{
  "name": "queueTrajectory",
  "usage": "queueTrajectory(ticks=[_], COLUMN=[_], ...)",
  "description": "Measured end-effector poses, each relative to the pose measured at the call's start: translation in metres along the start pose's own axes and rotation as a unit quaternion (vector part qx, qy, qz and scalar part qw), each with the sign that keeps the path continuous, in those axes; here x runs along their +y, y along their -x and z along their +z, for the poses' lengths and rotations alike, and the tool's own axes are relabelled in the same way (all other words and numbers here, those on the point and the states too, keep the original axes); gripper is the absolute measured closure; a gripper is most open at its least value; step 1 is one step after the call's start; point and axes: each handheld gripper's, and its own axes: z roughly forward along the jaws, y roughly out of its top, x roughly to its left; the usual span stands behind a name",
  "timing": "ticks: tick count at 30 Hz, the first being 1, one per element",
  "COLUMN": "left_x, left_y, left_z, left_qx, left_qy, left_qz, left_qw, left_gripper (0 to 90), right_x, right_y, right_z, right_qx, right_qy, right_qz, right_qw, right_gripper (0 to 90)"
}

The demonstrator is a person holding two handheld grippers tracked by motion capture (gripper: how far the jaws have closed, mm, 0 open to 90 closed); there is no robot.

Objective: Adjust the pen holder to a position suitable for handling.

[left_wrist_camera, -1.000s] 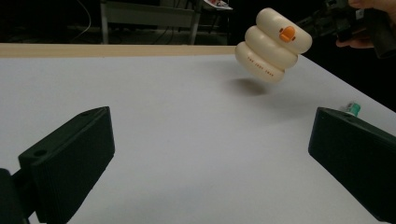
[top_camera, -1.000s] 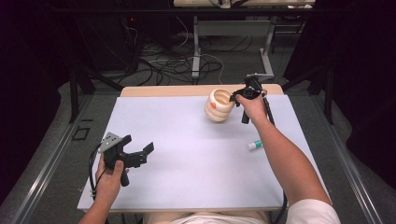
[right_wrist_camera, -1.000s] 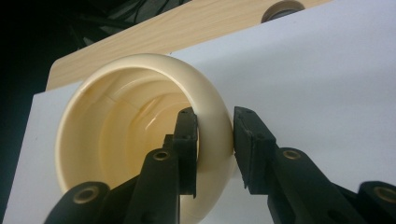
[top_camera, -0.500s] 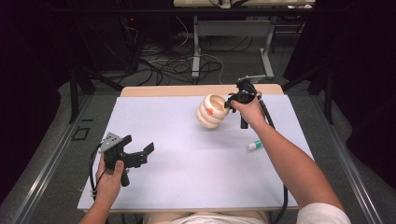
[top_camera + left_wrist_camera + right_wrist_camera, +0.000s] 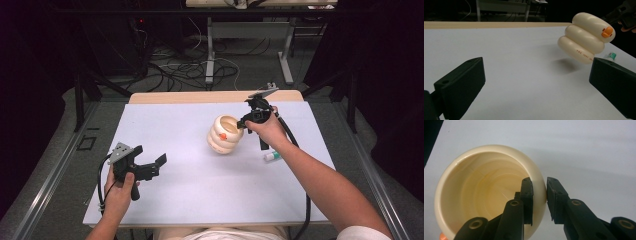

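Left gripper (image 5: 150, 167), near edge of the white table top (image 5: 175, 200): jaws wide apart, nothing between them, parked low over the table and pointing toward the middle. In its own view the cup sits ahead and to the right, clear of both jaws.

Mid-table: cream, ribbed plastic cup shaped like three stacked rings with a small orange tab on its side (image 5: 225, 135). It's off the surface, tilted, mouth facing up and toward the right hand; a shadow lies under it in the left gripper view (image 5: 586, 37). Empty inside as far as I can see (image 5: 486, 195).

Right gripper (image 5: 245, 122): clamped on the cup's rim, one jaw inside the mouth and one outside on the wall (image 5: 539, 195). Grip is on a thin lip only, near the top ring.

Just beside the right forearm: small white tube with a green cap (image 5: 272, 156) lying on the table, untouched.

Far: tan wooden strip at the back edge of the table (image 5: 200, 96), cables on the floor behind.

Step, my read: carry phase, cup lifted and in transit across the table. Next move likely calls for levelling the cup, lowering until the base ring sits flat, then releasing. Rim pinch is off-centre, so the cup may swing or slip if rotated fast.
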Motion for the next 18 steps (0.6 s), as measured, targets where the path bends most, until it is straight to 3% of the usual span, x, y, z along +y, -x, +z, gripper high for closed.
queueTrajectory(ticks=[9,10,12,13,18], left_x=[-0.003,-0.003,-0.003,-0.004,-0.004], left_y=[0.004,0.004,0.005,0.005,0.006], left_z=[0.004,0.005,0.005,0.006,0.006], left_qx=[-0.004,-0.004,-0.005,-0.005,-0.005], left_qy=[-0.012,-0.011,-0.012,-0.014,-0.016], left_qz=[0.005,0.005,0.005,0.005,0.006], left_qw=[0.9999,0.9999,0.9999,0.9999,0.9998], left_gripper=[0.3,0.3,0.3,0.3,0.3], right_x=[-0.022,-0.025,-0.027,-0.032,-0.041], right_y=[-0.009,-0.009,-0.012,-0.013,-0.018], right_z=[-0.005,-0.005,-0.006,-0.006,-0.005], right_qx=[0.01,0.012,0.008,0.006,-0.002], right_qy=[-0.017,-0.014,-0.023,-0.025,-0.039], right_qz=[-0.028,-0.043,-0.036,-0.05,-0.06], right_qw=[0.9994,0.9989,0.9991,0.9984,0.9974], right_gripper=[76.2,76.2,76.2,76.2,76.2])
